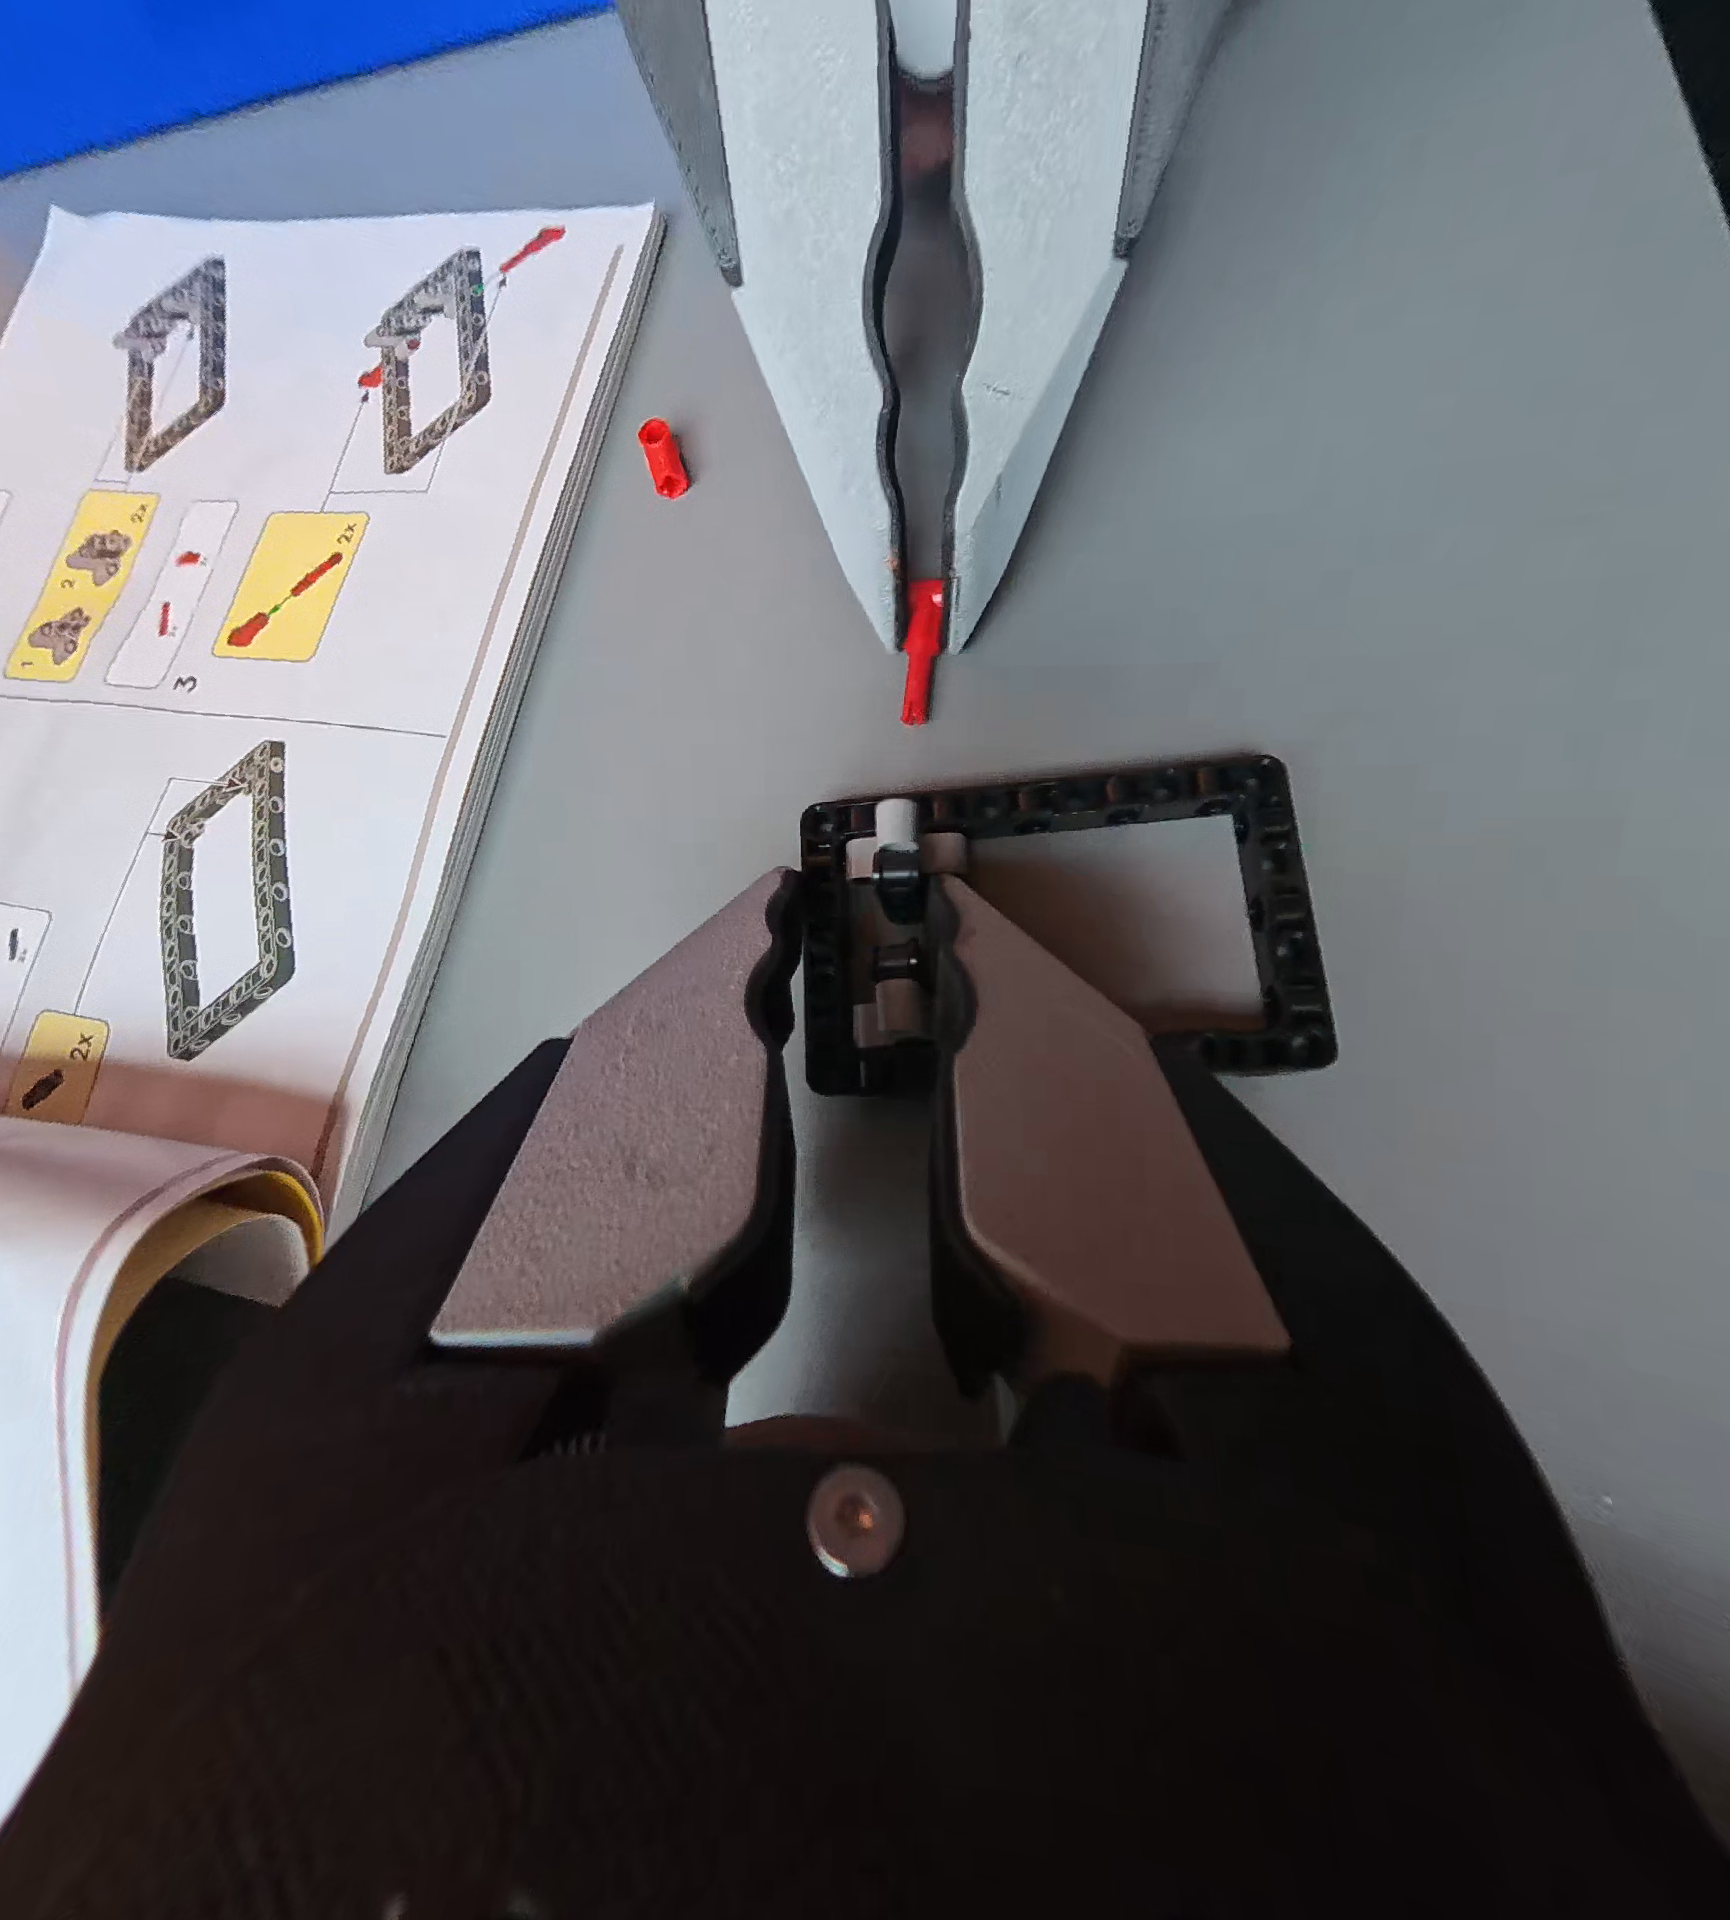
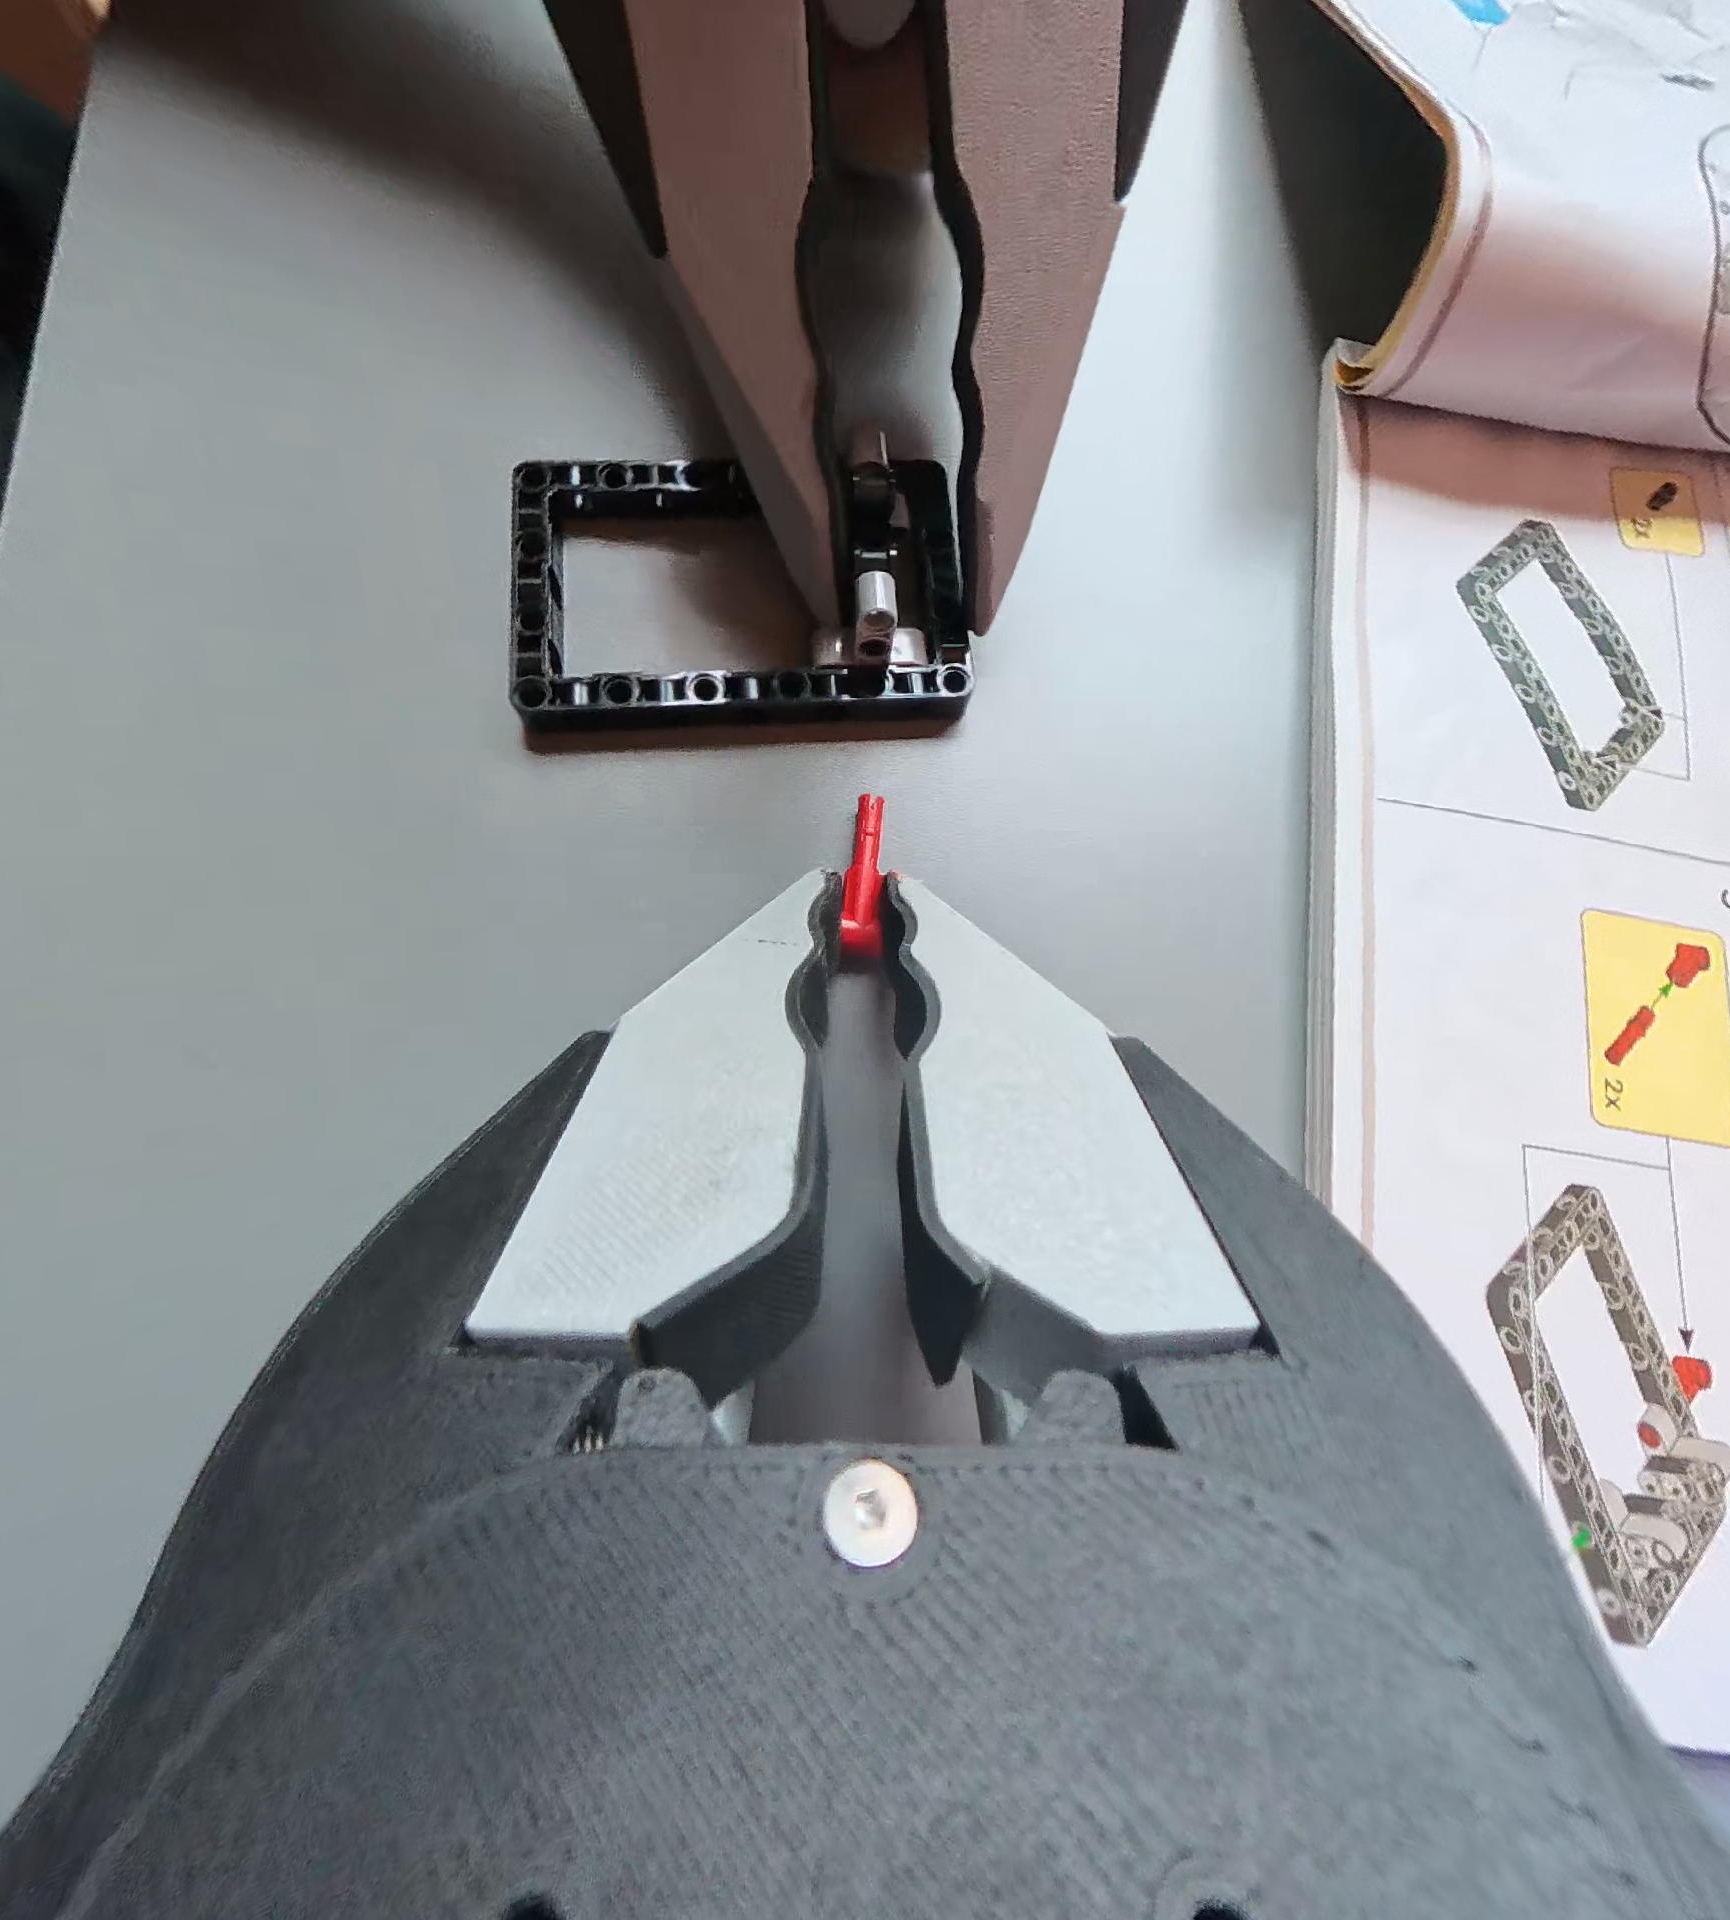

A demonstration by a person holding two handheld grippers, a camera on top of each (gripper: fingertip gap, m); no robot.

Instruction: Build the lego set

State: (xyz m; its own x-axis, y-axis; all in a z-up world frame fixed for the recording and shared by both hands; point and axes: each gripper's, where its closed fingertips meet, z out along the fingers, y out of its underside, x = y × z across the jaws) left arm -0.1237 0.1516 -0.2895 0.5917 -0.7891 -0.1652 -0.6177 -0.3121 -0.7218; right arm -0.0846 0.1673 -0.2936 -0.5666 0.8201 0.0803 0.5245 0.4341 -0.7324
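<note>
A black rectangular lego frame (image 1: 1287, 904) lies flat on the grey table; it also shows in the right wrist view (image 2: 534, 582). My left gripper (image 1: 871, 894) is shut on one short side of it, where a grey and black connector piece (image 1: 897, 821) sits inside the frame. My right gripper (image 2: 863, 883) is shut on a red pin (image 2: 869, 831), which sticks out past its fingertips. The pin points at the frame's long side, a short gap away from it. The right gripper (image 1: 925, 623) and its red pin (image 1: 915, 675) also show in the left wrist view.
An open instruction booklet (image 1: 217, 520) lies beside the frame, also in the right wrist view (image 2: 1567, 935). A loose small red connector (image 1: 663, 457) lies on the table (image 1: 1463, 520) next to the booklet's edge. A blue surface (image 1: 165, 73) is at the far corner. Across from one pair of fingers to the other is roughly 5 centimeters.
</note>
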